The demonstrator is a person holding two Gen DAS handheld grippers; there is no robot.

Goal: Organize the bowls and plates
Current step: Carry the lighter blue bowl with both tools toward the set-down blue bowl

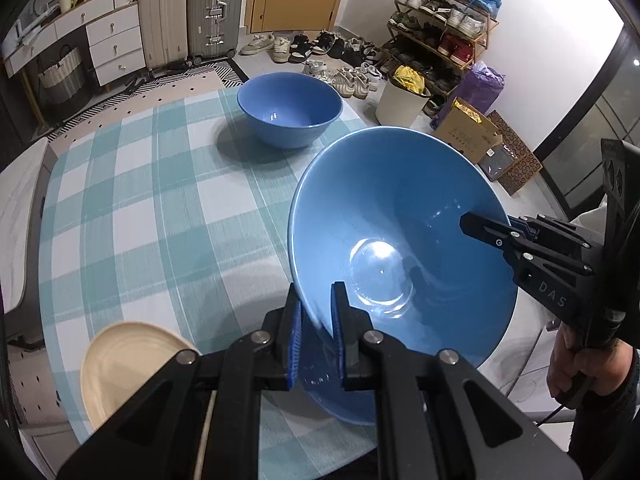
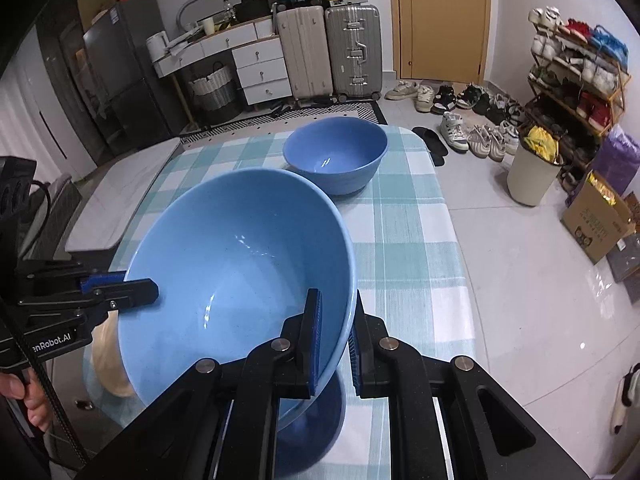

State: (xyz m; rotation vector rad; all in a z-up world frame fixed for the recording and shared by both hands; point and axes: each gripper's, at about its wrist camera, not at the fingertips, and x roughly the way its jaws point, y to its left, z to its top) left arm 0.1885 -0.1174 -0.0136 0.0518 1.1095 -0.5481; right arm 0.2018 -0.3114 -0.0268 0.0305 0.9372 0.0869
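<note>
1. Large blue bowl (image 1: 400, 248), glossy inside with light glints on its flat round bottom, plain smooth rim, no pattern; it is tilted, opening facing the cameras, held off the tabletop (image 1: 160, 200).
2. Left gripper (image 1: 316, 332) fingers narrow, blue pads clamped on the large blue bowl's near rim, one pad inside, one outside.
3. Right gripper (image 2: 336, 344) fingers narrow too, pinching the rim on the opposite side of the large blue bowl, wall between the blue pads.
4. In the left wrist view the right gripper shows at the large blue bowl's right edge, a hand (image 1: 580, 364) around its handle.
5. Second blue bowl (image 1: 290, 108), same colour, smaller-looking, deeper rounded shape, upright on the tabletop beyond the large blue bowl, apart from it.
6. Cream plate (image 1: 124, 364), ridged rings on its face, sits near the tabletop edge, left of the large blue bowl and partly hidden by the left gripper.
7. Tabletop carries a teal-and-white check cloth; the large blue bowl's shadow falls on it below.
</note>
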